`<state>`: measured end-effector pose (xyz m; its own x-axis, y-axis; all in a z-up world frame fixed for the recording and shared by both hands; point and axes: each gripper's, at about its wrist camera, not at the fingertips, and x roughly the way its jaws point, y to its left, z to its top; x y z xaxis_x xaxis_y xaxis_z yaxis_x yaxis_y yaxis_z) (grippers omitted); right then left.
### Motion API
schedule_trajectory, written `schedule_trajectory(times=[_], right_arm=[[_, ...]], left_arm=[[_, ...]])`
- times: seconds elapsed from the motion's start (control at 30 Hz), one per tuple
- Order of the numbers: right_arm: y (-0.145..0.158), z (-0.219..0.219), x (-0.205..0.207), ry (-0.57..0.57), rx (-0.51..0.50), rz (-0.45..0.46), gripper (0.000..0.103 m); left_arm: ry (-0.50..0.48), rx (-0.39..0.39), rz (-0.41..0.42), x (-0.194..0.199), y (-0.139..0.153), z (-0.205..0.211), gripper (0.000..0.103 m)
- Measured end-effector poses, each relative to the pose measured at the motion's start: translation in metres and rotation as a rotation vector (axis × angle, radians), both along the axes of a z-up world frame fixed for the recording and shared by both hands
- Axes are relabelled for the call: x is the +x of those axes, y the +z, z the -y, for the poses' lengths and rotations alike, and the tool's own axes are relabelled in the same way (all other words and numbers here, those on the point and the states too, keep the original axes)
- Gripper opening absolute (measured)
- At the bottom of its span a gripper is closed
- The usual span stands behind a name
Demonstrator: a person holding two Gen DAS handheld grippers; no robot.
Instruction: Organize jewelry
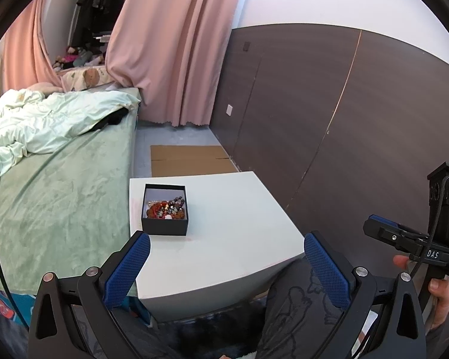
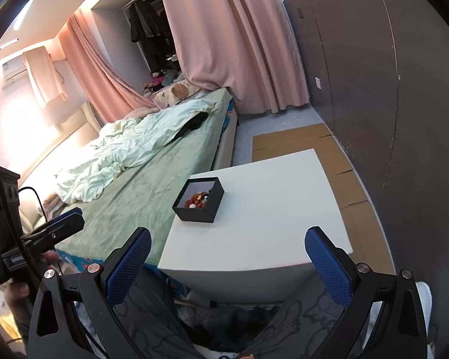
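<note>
A small black box [image 1: 164, 209] [image 2: 199, 199] stands near the far left part of a white table [image 1: 224, 239] [image 2: 269, 203]. Inside it lies a heap of bead jewelry [image 1: 165, 208] [image 2: 198, 199] in red, brown and dark tones. My left gripper [image 1: 227, 240] hangs open above the table's near edge, with nothing between its blue pads. My right gripper [image 2: 229, 236] is open too, held over the near edge, short of the box. Each gripper shows at the rim of the other's view, in a hand [image 1: 440, 287].
A bed with green sheet [image 1: 60, 194] [image 2: 140, 185] and a rumpled quilt runs along the table's left side. Dark wall panels [image 1: 344, 119] stand on the right. Flat cardboard [image 1: 188, 158] [image 2: 344, 173] lies on the floor beyond the table. Pink curtains [image 1: 170, 45] hang behind.
</note>
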<state>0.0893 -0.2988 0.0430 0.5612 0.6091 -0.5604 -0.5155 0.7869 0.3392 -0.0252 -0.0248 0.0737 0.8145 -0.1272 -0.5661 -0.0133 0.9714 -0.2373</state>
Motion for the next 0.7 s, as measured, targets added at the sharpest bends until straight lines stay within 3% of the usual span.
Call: schedule_trajectory(times=[0.7], right_arm=[[-0.002, -0.002, -0.012, 0.007, 0.026, 0.004, 0.103]], left_arm=[[0.008, -0.014, 0.003, -0.012, 0.000, -0.006, 0.103]])
